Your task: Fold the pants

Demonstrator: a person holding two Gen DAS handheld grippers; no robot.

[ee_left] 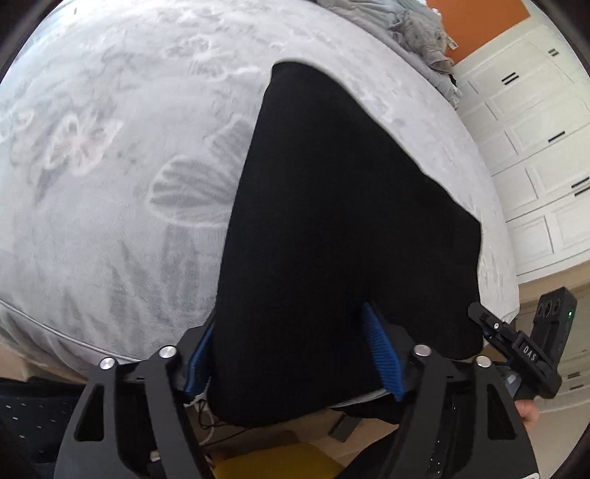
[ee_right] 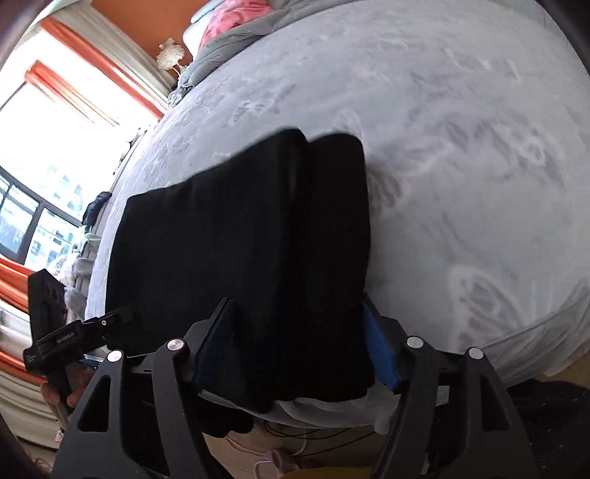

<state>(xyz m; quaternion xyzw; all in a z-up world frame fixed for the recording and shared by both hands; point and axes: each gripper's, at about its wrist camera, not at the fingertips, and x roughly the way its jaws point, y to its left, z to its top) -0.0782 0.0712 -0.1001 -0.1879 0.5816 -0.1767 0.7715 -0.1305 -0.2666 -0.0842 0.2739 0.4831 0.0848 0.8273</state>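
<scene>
Black pants [ee_left: 332,221] lie folded on a pale grey bedspread [ee_left: 110,184] with a butterfly pattern, reaching to the near edge of the bed. My left gripper [ee_left: 291,320] points down at their near end. Its blue pads [ee_left: 379,353] stand wide apart with the cloth between them, and I see no pinch. In the right wrist view the pants [ee_right: 239,239] show as a doubled stack with a lengthwise fold line. My right gripper [ee_right: 295,306] straddles their near edge with its jaws wide and the blue pads [ee_right: 379,353] beside the cloth. Each view shows the other gripper at its side.
A bunched grey blanket [ee_left: 424,33] lies at the far end of the bed, with pink cloth [ee_right: 236,22] beside it. White cabinet doors [ee_left: 534,147] stand on one side and a bright window [ee_right: 55,129] with orange curtains on the other. Cables [ee_right: 287,438] and a yellow object [ee_left: 280,460] lie on the floor below.
</scene>
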